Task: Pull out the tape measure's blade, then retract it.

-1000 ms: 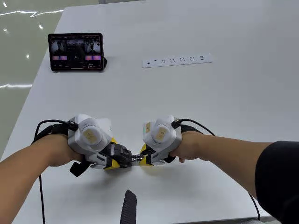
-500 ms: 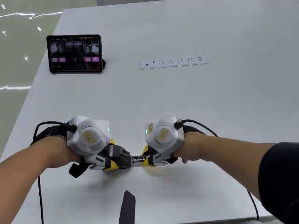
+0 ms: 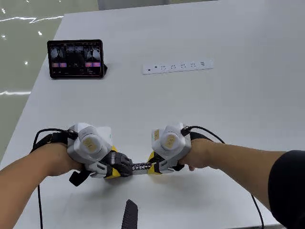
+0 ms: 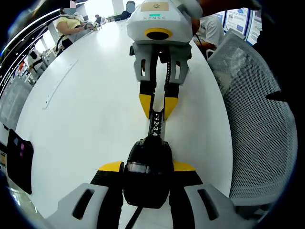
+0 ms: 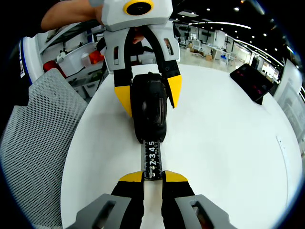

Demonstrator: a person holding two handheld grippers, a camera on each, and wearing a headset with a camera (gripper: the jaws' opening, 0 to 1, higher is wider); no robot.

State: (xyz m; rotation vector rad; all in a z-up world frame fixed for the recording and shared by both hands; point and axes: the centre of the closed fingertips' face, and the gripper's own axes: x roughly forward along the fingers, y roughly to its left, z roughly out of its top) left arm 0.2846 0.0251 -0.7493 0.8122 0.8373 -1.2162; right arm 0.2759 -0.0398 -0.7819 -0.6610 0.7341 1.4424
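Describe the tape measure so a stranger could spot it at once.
On the white table, look to the near edge, where two hand-held grippers face each other. The left gripper clamps the tape measure, its short numbered blade running to the right gripper. It is the only chunky black case here; the tablet and power strip lie far back.

Tablet (image 3: 75, 58) far left, power strip (image 3: 177, 67) far centre, open table (image 3: 248, 109) on the right

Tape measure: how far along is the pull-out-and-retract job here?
Done: left hand-held gripper clamps the tape measure case, right hand-held gripper pinches the blade end. In hand: blade out a short way, numerals to 5 showing. Left: any further pull, then retraction.
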